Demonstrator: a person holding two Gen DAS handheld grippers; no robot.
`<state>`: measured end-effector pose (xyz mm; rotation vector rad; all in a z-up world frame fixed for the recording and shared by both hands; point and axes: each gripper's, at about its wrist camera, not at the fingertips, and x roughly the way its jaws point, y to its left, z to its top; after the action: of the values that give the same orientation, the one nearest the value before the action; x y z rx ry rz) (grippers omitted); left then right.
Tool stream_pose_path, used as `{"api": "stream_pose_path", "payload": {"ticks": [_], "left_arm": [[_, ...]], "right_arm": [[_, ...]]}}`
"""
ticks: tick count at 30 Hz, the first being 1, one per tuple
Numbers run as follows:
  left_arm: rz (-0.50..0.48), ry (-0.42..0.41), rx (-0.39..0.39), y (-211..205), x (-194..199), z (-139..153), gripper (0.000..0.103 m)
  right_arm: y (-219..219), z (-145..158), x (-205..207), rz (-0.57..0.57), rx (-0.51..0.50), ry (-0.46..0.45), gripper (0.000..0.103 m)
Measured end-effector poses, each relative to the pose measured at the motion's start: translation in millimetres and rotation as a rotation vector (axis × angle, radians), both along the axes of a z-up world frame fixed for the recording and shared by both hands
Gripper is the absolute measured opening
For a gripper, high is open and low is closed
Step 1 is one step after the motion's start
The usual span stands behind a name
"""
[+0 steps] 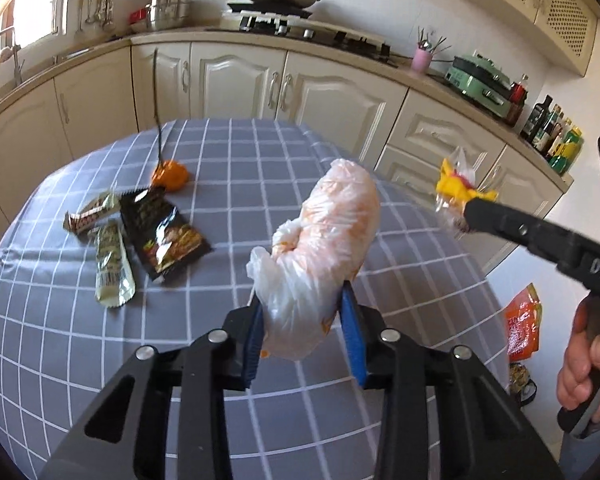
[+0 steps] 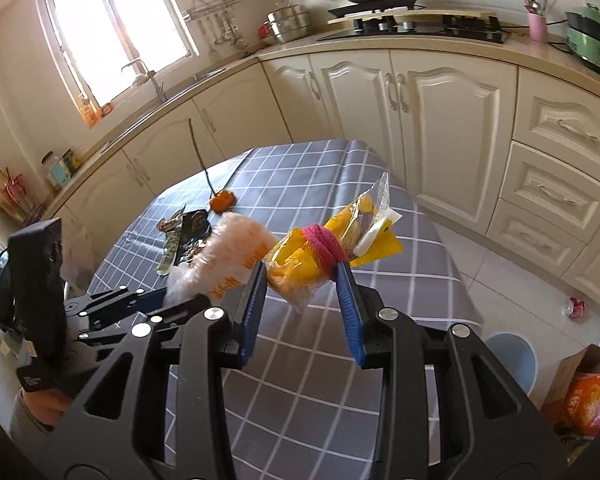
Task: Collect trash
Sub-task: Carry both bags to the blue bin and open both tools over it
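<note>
My left gripper (image 1: pixel 302 308) is shut on a crumpled white plastic bag (image 1: pixel 324 232) with orange print, held up over the grey checked table (image 1: pixel 260 152). To its right, my right gripper (image 2: pixel 302 284) is shut on a yellow wrapper (image 2: pixel 300 256) bundled with pink netting and clear film. That wrapper (image 1: pixel 460 188) also shows in the left wrist view, off the table's right edge. On the table's left lie a black snack packet (image 1: pixel 164 236), a brown-and-silver bar wrapper (image 1: pixel 92 214), a pale green wrapper (image 1: pixel 112 268) and an orange lump (image 1: pixel 171 176) with a thin dark stick.
A pale blue bin (image 2: pixel 512 356) stands on the tiled floor right of the table, beside an orange carton (image 2: pixel 588 396). A small red scrap (image 2: pixel 576 306) lies by the cream cabinets (image 2: pixel 452 120). A person's hand (image 1: pixel 588 364) grips the right tool's handle.
</note>
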<state>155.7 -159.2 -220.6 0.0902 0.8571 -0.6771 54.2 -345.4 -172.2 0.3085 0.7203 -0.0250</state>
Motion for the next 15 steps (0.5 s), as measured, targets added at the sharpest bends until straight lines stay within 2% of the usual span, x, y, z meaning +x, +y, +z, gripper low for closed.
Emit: {"api": "stream_pose_path", "payload": {"ticks": [6,15], "left_arm": [[-0.038,-0.038,-0.038,-29,-11,27,0.034],[-0.157,-0.085,-0.05,-132,-45,53,0.034]], "right_arm": [[-32,11,-26,-0.063,-0.003,-0.035,0.035],[-120,20,-94,-0.266,0.002,-0.075,0.035]]}}
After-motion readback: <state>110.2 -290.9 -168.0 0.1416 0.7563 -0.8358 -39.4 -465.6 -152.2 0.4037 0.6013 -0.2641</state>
